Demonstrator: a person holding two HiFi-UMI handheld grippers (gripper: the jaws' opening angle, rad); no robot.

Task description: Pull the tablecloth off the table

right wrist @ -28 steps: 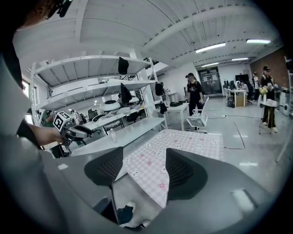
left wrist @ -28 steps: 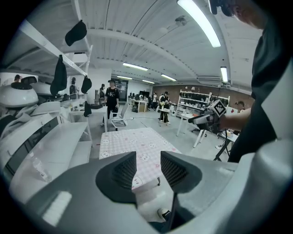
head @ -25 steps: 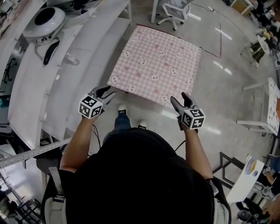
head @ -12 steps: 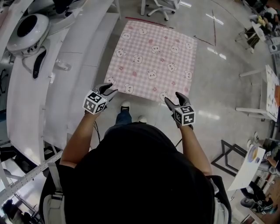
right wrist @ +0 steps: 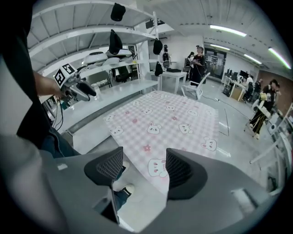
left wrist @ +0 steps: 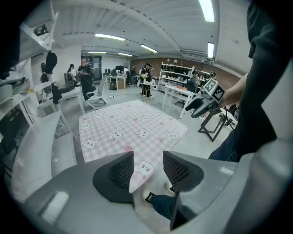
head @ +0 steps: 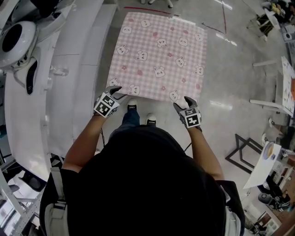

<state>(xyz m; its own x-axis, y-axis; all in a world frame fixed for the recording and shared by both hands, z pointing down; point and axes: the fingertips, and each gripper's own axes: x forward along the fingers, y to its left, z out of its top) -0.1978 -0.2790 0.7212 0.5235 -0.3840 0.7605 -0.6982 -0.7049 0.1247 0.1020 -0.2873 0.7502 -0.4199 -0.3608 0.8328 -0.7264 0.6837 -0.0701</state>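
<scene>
Two open grippers, fingers released, left gripper (head: 116, 92) and right gripper (head: 182, 102) each at a near corner of pink checked bunny-print tablecloth (head: 159, 50)

Open-plan robotics lab or workshop, not a home. There's a polished grey floor (head: 239, 92) with a red tape line (head: 224, 20), and tiered white benches (head: 32, 138) along the left edge carry a round white device (head: 28, 28). Overhead are ceiling strip lights (left wrist: 207, 9), with stocked storage racks (left wrist: 176, 73) on the far wall, a swivel office chair (left wrist: 97, 97), and several people (left wrist: 147, 81) standing around in the back.
</scene>
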